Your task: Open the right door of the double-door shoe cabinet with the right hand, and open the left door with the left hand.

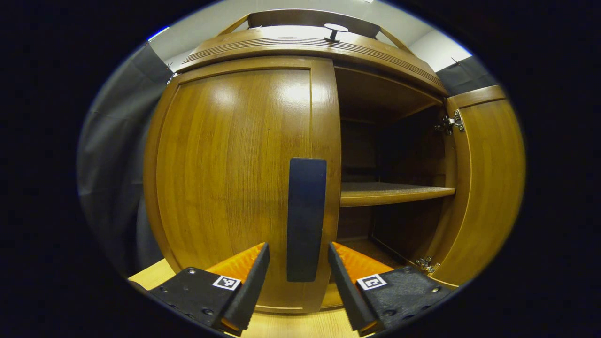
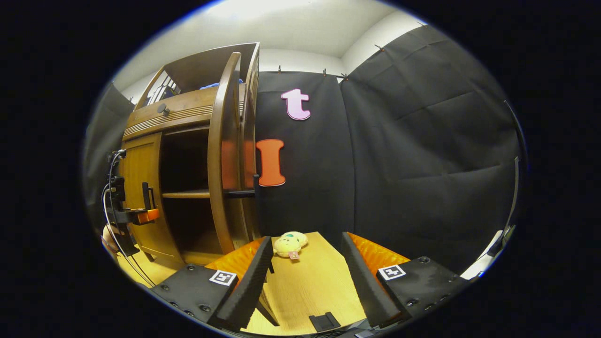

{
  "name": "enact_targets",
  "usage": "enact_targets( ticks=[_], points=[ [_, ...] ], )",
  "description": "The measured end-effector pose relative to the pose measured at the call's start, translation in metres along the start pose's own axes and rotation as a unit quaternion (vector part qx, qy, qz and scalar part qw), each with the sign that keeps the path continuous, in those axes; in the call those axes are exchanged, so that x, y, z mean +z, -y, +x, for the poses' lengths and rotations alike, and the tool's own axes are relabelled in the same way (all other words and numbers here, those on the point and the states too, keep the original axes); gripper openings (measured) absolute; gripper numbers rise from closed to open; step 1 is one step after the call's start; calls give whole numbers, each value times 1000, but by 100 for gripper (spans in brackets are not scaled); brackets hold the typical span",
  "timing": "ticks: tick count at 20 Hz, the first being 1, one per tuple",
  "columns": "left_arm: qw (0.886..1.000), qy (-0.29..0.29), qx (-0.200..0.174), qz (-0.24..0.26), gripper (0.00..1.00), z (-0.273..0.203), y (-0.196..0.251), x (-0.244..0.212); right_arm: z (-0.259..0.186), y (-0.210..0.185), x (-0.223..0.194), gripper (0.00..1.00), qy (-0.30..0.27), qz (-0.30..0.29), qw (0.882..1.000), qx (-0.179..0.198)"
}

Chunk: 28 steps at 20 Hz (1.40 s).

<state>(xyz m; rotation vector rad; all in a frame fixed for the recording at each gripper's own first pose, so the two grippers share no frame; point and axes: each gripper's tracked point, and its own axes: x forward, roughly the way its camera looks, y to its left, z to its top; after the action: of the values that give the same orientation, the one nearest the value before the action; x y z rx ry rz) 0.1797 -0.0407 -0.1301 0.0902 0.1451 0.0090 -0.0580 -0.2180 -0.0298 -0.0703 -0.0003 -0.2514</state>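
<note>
Brown wood makes up the shoe cabinet (image 1: 300, 47), whose right door (image 1: 488, 183) stands swung wide, baring a dark inside with one bare shelf (image 1: 394, 192), while the left door (image 1: 235, 178) sits closed with its dark handle (image 1: 306, 218) upright near the inner edge. The left gripper (image 1: 298, 286) has its fingers apart on either side of that handle's lower end, touching neither face that I can tell. The right gripper (image 2: 307, 281) hangs spread and empty over the light table (image 2: 310, 286), the open door's edge just to its left and a small yellow plush toy (image 2: 290, 244) ahead.
</note>
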Motion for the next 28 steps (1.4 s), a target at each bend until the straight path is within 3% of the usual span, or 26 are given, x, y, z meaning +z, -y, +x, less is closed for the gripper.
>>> enact_targets(
  ticks=[5, 10, 15, 21, 28],
  points=[
    [1000, 4, -10, 4, 32, 2, 4, -2, -1, 0, -1, 84, -1, 1, 1000, 0],
    [1000, -1, -7, 10, 27, -3, 3, 0, -5, -2, 0, 84, -1, 0, 1000, -2],
    [1000, -2, -31, -1, 22, -17, 3, 2, -14, -6, 2, 84, 1, 0, 1000, -3],
    [997, -3, -65, -28, 21, -58, -4, -1, -27, -16, 8, 84, 4, 7, 1000, -2],
    [996, -12, -86, -26, 22, -97, -22, 1, -45, -25, 13, 84, 14, 15, 1000, 2]
  ],
)
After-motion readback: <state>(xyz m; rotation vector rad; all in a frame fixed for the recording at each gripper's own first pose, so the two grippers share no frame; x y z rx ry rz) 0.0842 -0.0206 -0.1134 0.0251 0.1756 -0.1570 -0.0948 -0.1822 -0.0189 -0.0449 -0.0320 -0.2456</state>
